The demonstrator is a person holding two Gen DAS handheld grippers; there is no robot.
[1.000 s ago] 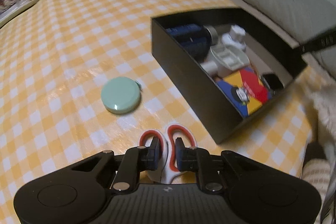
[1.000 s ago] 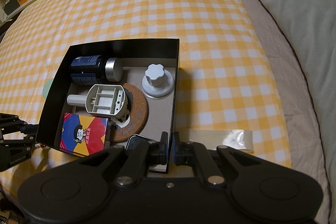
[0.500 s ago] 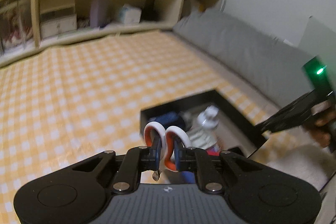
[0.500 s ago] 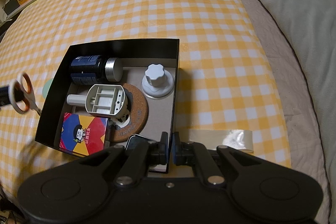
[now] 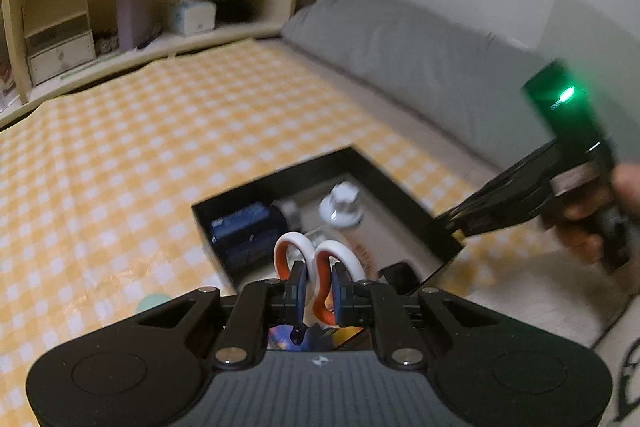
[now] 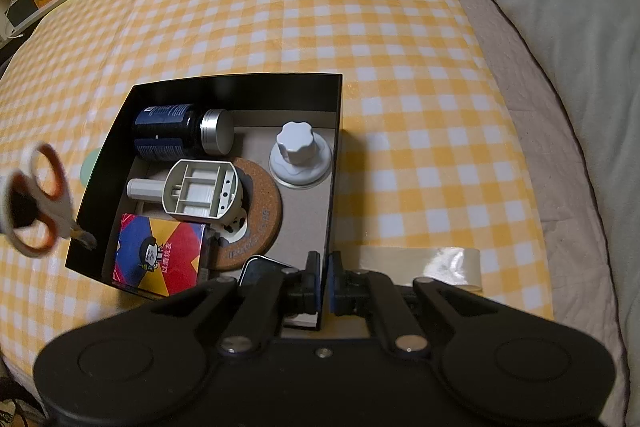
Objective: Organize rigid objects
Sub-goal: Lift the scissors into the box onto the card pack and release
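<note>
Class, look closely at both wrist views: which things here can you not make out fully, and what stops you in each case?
- Scissors blades: left wrist view, hidden behind the left gripper; right wrist view, blurred.
- Mint-green disc: right wrist view, mostly behind the black box wall.
- Dark flat item in the box corner: right wrist view, covered by the right gripper.
- Shelf contents: left wrist view, blurred.

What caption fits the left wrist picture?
Left gripper carrying scissors over the black box.
</note>
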